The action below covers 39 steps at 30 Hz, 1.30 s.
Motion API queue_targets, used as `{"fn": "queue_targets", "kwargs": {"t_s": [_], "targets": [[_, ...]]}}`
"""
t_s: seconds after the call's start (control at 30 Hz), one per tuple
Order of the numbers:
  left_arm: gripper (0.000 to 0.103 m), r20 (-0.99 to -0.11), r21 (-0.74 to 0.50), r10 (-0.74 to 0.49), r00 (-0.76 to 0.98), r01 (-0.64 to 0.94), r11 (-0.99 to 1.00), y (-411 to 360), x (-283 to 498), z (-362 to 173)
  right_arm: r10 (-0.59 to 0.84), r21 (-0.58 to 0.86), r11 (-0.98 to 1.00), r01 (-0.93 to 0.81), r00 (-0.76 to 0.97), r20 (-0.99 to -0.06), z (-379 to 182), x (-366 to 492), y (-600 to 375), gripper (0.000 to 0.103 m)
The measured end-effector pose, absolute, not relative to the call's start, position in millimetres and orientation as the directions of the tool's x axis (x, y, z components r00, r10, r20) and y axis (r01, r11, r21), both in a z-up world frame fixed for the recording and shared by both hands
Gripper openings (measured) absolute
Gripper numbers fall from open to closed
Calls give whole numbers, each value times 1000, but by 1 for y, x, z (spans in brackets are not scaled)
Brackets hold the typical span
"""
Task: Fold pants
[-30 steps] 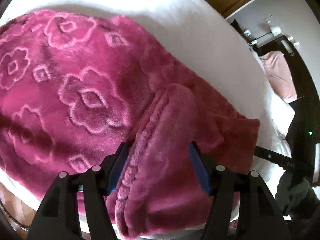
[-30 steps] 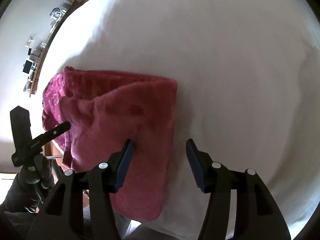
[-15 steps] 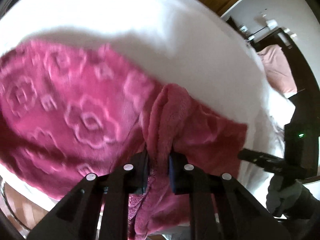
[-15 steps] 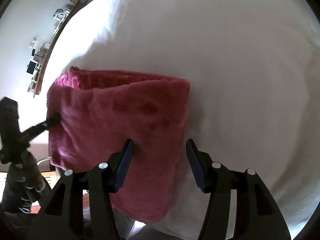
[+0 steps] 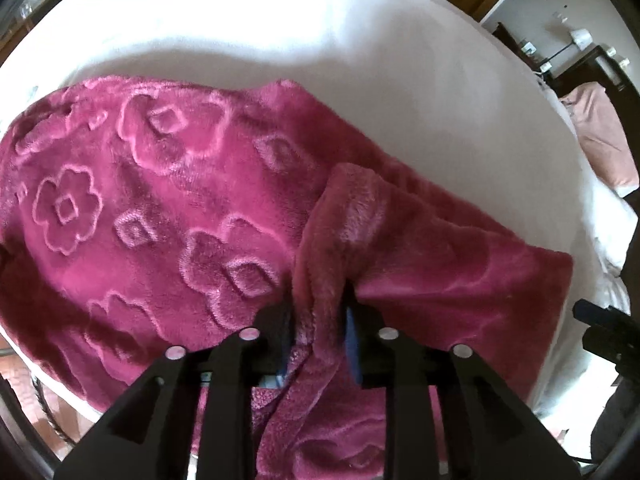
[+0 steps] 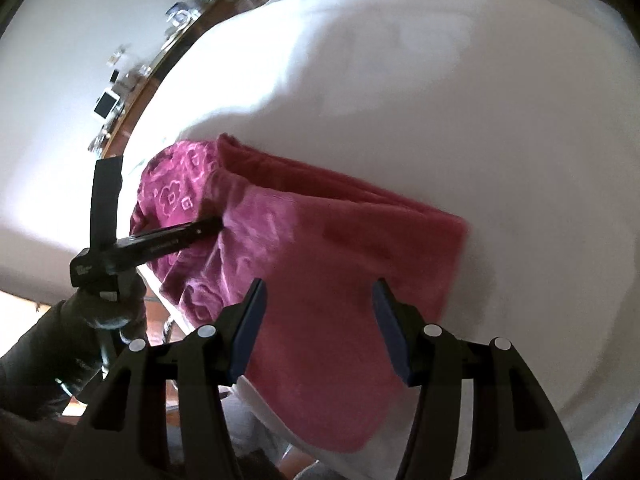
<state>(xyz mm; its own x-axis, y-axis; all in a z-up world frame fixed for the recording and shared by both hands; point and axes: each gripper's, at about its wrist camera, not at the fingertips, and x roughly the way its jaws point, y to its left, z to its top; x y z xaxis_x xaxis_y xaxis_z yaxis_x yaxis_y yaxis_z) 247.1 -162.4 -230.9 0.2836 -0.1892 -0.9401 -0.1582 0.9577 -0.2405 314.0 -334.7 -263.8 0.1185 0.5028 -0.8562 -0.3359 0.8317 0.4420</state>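
Plush magenta pants (image 5: pixel 160 208) with an embossed flower pattern lie folded on a white bed (image 5: pixel 360 60). My left gripper (image 5: pixel 318 320) pinches a raised ridge of the fabric between its blue pads; its jaws are opening with the fold still bunched between them. In the right wrist view the same pants (image 6: pixel 340 248) show their plain folded side, and the left gripper (image 6: pixel 212 227) bites into their left part. My right gripper (image 6: pixel 318 320) hovers open over the near end of the pants, nothing pressed between its fingers. Its black tip (image 5: pixel 600 326) shows at the left view's right edge.
White bedding (image 6: pixel 460 100) spreads far and right of the pants. A pink pillow (image 5: pixel 604 140) and dark furniture stand beyond the bed at the right. A shelf with small items (image 6: pixel 120 96) runs along the wall. A gloved hand (image 6: pixel 80 320) holds the left gripper.
The left gripper shut on a ridge of the pants, then widened a little while sliding the fabric. The right gripper rose and rolled, so the pants now sit tilted beneath it.
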Motion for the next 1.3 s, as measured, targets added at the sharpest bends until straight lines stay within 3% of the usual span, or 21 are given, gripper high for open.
{"fn": "queue_targets", "kwargs": {"t_s": [0.17, 0.43, 0.5, 0.73, 0.93, 1.07, 1.3], "targets": [[48, -936, -253, -188, 298, -195, 948, -155, 237, -230, 418, 370, 876, -309, 105, -902, -305, 340, -319, 56], [53, -924, -294, -200, 327, -270, 917, -126, 209, -221, 388, 343, 888, -306, 100, -916, -316, 347, -316, 56], [66, -919, -306, -196, 343, -305, 902, -112, 203, -217, 375, 327, 893, -310, 109, -921, -312, 345, -312, 56], [67, -904, -321, -117, 412, -473, 821, -38, 171, -204, 315, 216, 898, -384, 216, -924, -277, 331, -275, 56], [67, -906, -307, -32, 422, -604, 736, 40, 145, -197, 369, 244, 844, -478, 188, -910, -261, 317, -212, 56], [76, -913, -279, 31, 407, -678, 680, 91, 127, -197, 388, 256, 790, -558, 129, -913, -265, 303, -157, 56], [77, -918, -271, 34, 395, -689, 672, 158, 126, -212, 282, 174, 814, -554, 115, -952, -299, 301, -99, 56]]}}
